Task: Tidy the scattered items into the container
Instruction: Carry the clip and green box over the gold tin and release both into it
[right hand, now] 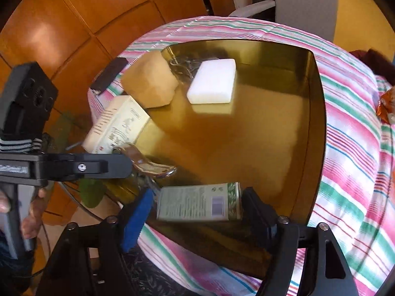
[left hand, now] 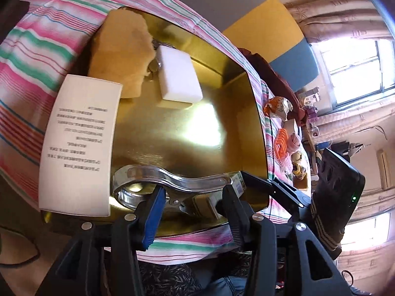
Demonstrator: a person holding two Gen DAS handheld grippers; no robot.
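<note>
- Fingers of the left gripper (left hand: 190, 197) sit either side of a shiny metal clamp (left hand: 170, 185) at the near edge of the gold tray (left hand: 256, 133); whether they are pinching it I cannot tell.
- Fingers of the right gripper (right hand: 197, 204) bracket a green printed box (right hand: 200, 202) over the tray's near edge, apparently gripping it.
- Already in the tray: white block (left hand: 179, 74), tan sponge (left hand: 123, 49), some metal bits behind them.
- White box with text (left hand: 79, 145) lies across the tray's left rim, half in.
- Judged mostly done; clamp and green box need releasing.
- Right view alone shows a dark bar (right hand: 108, 75) on the striped cloth (right hand: 350, 128) outside the tray's far-left corner.
- Left view alone shows clutter beyond the right edge.
</note>
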